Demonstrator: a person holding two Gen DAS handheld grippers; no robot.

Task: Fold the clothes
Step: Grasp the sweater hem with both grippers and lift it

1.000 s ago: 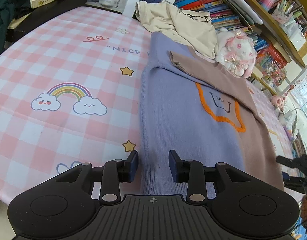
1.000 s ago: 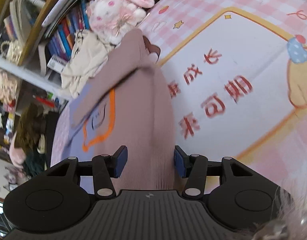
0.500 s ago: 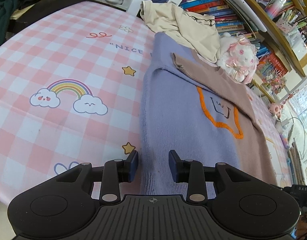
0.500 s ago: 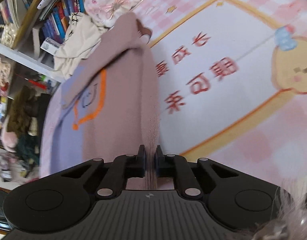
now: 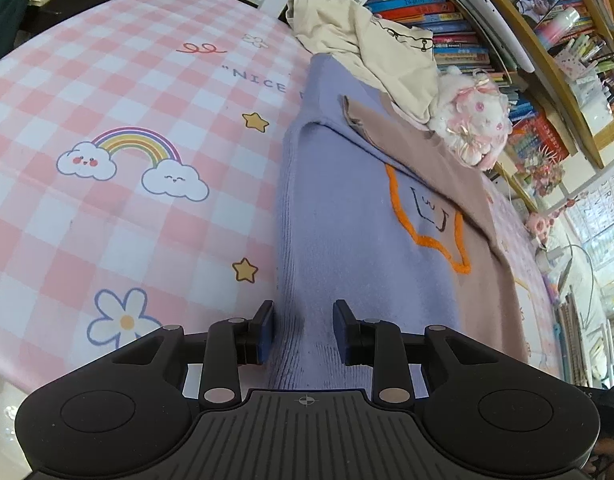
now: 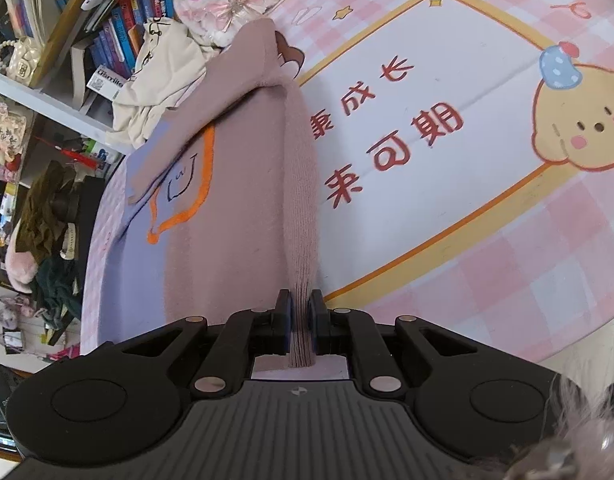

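So my right gripper point(image 6: 300, 322) has its jaws clamped on the sweater point(image 5: 359, 240) hem's mauve corner while my left gripper point(image 5: 303, 330), jaws apart, straddles the lilac corner, likely so both lift together off the bench point(image 5: 107, 208).

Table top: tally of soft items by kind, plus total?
Sweaters: 1, the purple and brown sweater, its brown hem pinched in the right hand-held gripper
Loose cream garments: 1, the cream shirt
Plush toys: 1, the white and pink plush toy
Total: 3
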